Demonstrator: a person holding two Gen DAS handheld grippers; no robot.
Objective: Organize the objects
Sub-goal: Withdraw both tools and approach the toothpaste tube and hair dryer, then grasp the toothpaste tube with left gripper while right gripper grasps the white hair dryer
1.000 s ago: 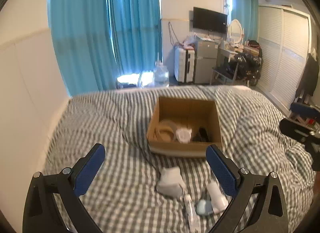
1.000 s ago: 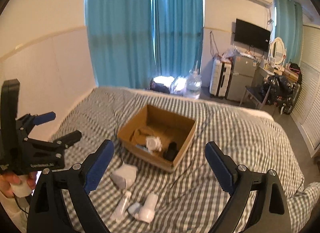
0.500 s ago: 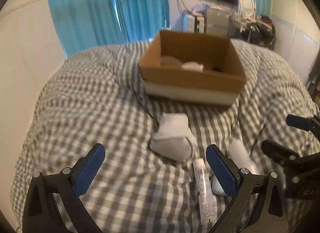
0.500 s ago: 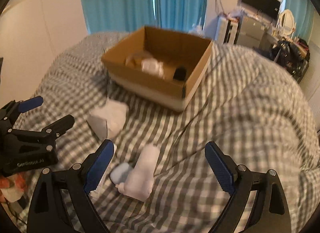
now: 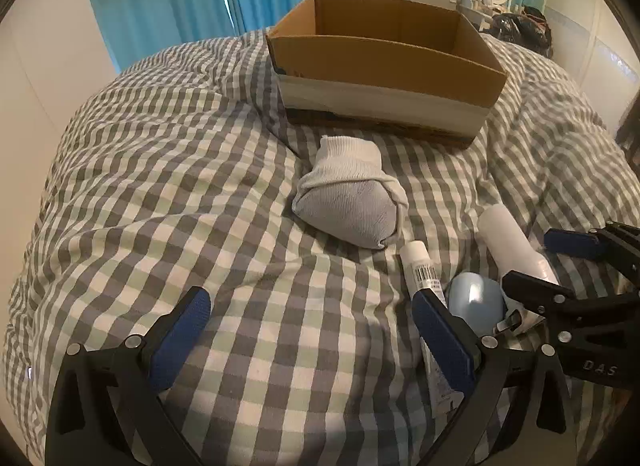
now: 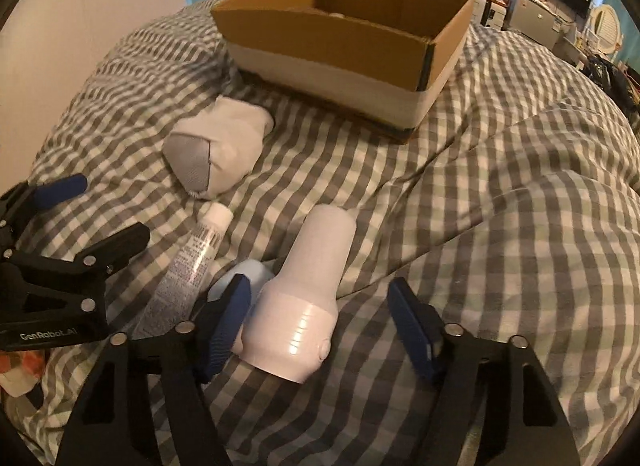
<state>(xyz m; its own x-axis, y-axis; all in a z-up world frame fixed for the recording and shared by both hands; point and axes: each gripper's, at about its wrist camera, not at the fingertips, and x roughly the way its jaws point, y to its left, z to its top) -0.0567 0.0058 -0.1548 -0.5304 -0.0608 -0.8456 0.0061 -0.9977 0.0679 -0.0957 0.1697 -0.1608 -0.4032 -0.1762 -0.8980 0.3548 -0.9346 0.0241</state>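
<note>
Both claws wide open, empty: right claw [image 6: 320,318] straddles white bottle [image 6: 308,290] on bed [image 6: 500,205]; left claw [image 5: 308,330] near sock [image 5: 352,201].

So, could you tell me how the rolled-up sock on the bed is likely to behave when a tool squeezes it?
The rolled-up sock looks like soft knit fabric, so it will probably compress rather than resist. It is a loose bundle with a folded cuff, so it may partly unroll if pinched at one edge. It seems light and unlikely to roll on the rumpled duvet.
</note>
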